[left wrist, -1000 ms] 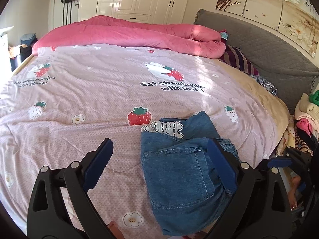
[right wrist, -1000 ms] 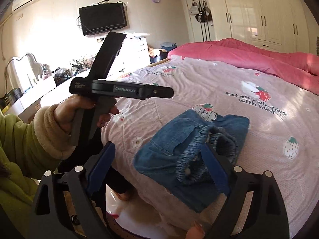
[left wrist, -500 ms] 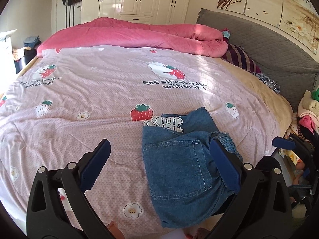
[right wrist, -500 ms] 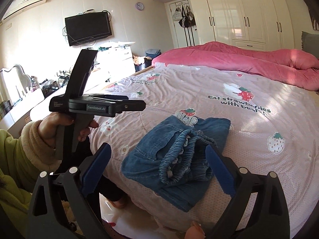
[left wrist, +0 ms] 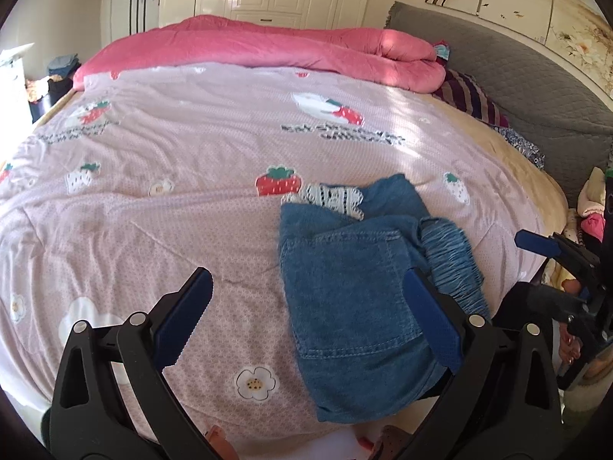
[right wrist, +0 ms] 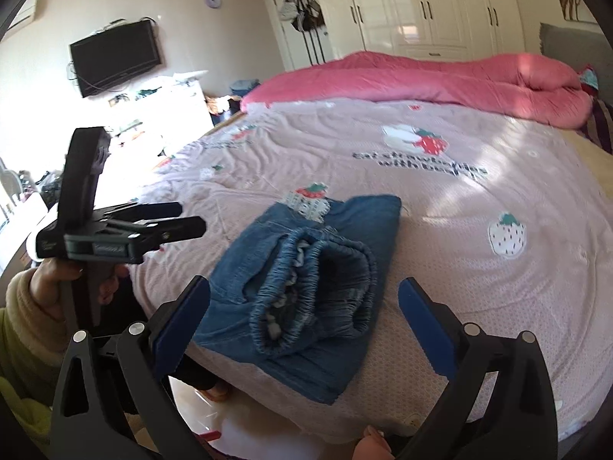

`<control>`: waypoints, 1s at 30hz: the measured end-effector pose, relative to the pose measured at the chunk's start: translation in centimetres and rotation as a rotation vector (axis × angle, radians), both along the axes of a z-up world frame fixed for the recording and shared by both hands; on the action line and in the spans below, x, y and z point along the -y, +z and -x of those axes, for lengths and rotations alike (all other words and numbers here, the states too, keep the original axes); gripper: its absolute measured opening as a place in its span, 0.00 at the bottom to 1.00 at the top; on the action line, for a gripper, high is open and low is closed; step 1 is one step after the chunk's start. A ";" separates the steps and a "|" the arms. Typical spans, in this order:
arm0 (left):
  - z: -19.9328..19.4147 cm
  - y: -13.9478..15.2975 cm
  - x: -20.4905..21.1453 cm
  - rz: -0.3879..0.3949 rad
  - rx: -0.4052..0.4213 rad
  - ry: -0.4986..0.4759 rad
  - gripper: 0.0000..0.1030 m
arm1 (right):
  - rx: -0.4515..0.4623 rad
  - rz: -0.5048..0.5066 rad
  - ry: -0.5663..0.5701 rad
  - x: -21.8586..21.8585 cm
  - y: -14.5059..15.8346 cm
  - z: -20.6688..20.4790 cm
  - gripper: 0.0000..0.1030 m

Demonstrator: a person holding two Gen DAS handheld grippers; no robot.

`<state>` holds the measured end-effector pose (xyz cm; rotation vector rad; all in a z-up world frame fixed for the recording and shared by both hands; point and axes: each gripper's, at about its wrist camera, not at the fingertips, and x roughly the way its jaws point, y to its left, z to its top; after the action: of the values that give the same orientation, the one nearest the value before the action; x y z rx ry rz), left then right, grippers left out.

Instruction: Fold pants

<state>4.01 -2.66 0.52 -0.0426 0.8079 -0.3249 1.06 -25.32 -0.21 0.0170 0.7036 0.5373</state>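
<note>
In the left wrist view, the left tongs (left wrist: pixel 308 308) stand wide apart with nothing between the two blue pads. One pair of denim pants (left wrist: pixel 352 299) lies folded into a compact bundle near the front edge of the bed (left wrist: pixel 153 211), on a pink strawberry-print cover. A back pocket faces up, the gathered elastic waistband sits along the bundle's right side, and one white lace patch (left wrist: pixel 333 199) shows at its far end. One rolled pink quilt (left wrist: pixel 268 50) runs across the far side of the bed. At the right edge the right tongs (left wrist: pixel 555 253) are partly visible; whether they are wide or narrow cannot be told from here.

In the right wrist view, the right tongs (right wrist: pixel 304 310) are also wide and hold nothing. The single pants bundle (right wrist: pixel 306 283) lies just ahead of them, waistband opening toward the camera. The left tongs (right wrist: pixel 180 218) appear at left, gripped by one hand (right wrist: pixel 72 280) beside the bed, clear of the pants. One television (right wrist: pixel 115 57) hangs on the wall.
</note>
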 end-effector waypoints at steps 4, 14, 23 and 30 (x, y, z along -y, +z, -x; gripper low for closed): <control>-0.6 -2.1 0.1 -0.009 -0.047 0.003 0.91 | -0.062 0.013 -0.040 -0.4 -1.8 -2.3 0.95; -1.6 -5.6 0.3 0.005 -0.119 -0.006 0.91 | -0.141 -0.030 -0.058 -0.7 -4.8 -5.6 0.95; -1.4 -5.8 0.1 0.036 -0.126 0.015 0.91 | -0.141 -0.044 -0.082 -0.3 -4.7 -5.3 0.95; 1.1 -2.7 -0.2 0.044 -0.038 0.053 0.91 | -0.036 0.002 -0.089 0.0 -2.0 -1.9 0.95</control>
<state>2.87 -2.47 -2.22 -0.1117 0.8359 -0.2926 2.99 -25.27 -2.23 0.0558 0.7351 0.4518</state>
